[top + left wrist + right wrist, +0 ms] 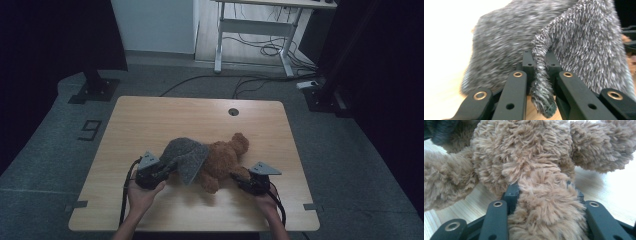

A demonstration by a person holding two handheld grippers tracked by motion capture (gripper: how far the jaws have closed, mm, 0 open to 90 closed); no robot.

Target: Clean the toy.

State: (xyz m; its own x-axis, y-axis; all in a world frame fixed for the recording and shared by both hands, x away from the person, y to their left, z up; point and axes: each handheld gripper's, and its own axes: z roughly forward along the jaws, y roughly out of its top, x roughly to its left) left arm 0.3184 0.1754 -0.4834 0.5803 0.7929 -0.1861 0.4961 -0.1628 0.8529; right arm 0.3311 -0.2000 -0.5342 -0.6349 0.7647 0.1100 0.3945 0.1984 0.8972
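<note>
1. Our left gripper [539, 75] has its jaws closed tight on a pinched fold at the edge of the grey fuzzy cloth [579, 42]; in the left gripper view the fold runs down between the two black jaws and its tip pokes out below them.
2. In the high view this left gripper [167, 169] sits just left of the brown teddy bear [222, 159], with the person's left hand [142, 194] wrapped around its body.
3. The grey fuzzy cloth [186, 157] is lifted into a hump that covers the left end of the teddy bear and drapes down onto the wooden table [150, 120].
4. Our right gripper [544, 195] is partly closed on one plush limb of the teddy bear [529, 157]; in the right gripper view the brown fur fills the gap between the jaws and bulges over them.
5. In the high view the right gripper [245, 179] is at the near right side of the teddy bear, held by the person's right hand [266, 199].
6. The teddy bear lies on its side near the middle of the table, one end pointing toward the far right, the other under the cloth.
7. Beyond the teddy bear, a small round hole [233, 111] sits near the table's far edge.
</note>
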